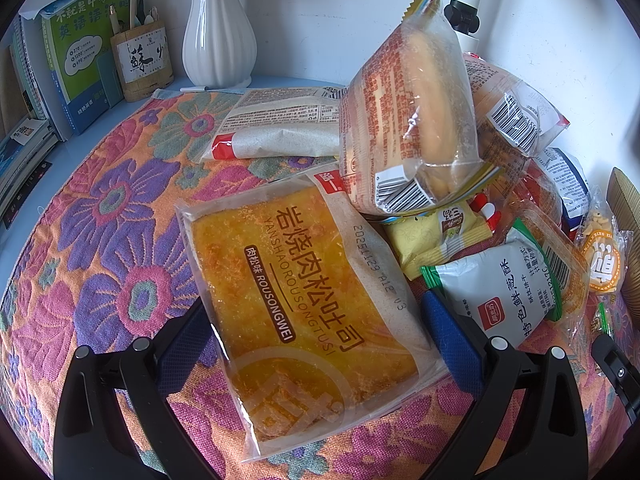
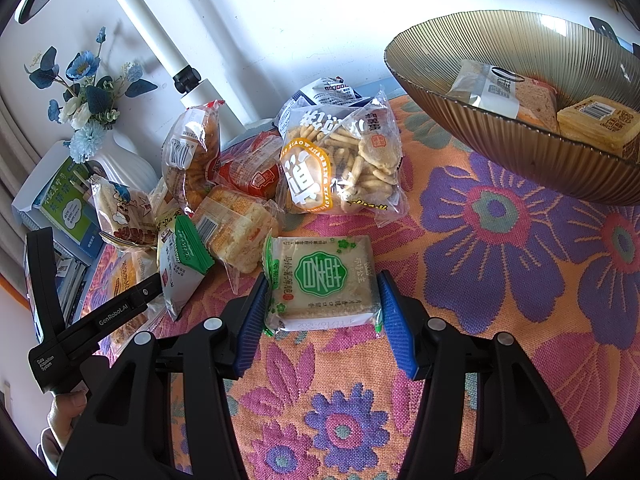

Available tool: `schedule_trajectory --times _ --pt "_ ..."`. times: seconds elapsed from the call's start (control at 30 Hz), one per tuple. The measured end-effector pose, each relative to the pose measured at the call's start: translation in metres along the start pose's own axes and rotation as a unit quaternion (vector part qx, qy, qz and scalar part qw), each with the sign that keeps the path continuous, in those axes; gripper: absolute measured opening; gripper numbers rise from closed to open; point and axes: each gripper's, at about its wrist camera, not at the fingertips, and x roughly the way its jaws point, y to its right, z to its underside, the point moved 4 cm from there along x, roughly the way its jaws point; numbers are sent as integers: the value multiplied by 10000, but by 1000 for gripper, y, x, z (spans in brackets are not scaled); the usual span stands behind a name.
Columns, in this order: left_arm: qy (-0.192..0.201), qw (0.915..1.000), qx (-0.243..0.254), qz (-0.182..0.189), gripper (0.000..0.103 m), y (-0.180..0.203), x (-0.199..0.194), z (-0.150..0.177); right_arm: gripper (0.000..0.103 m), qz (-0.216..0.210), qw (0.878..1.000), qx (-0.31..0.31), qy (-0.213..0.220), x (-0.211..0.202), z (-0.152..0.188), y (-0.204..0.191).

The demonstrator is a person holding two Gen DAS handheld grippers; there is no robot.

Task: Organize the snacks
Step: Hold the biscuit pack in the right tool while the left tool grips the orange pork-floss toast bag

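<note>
My left gripper [image 1: 316,320] is open, its blue pads either side of a flat orange meat-floss toast packet [image 1: 304,292] lying on the floral cloth. Behind it stands a clear bread packet [image 1: 408,112] on a heap of snacks. My right gripper [image 2: 322,304] has its blue pads against both sides of a square packet with a green round label [image 2: 322,278], which rests on the cloth. A ribbed amber glass bowl [image 2: 500,136] at the upper right holds two wrapped snacks [image 2: 504,92].
A snack heap includes a bag of cracker sticks [image 2: 340,160], a green-white biscuit packet [image 1: 508,296] and a yellow packet [image 1: 436,240]. A white vase [image 1: 218,36], pen holder [image 1: 142,60] and books [image 1: 76,64] stand at the back left. A white lamp post [image 2: 160,40] stands behind the heap.
</note>
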Motion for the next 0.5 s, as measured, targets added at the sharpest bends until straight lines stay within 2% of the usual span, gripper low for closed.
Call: schedule_trajectory --times 0.5 --pt "-1 10000 0 0 98 0 0 0 56 10 10000 -12 -1 1 1 0"
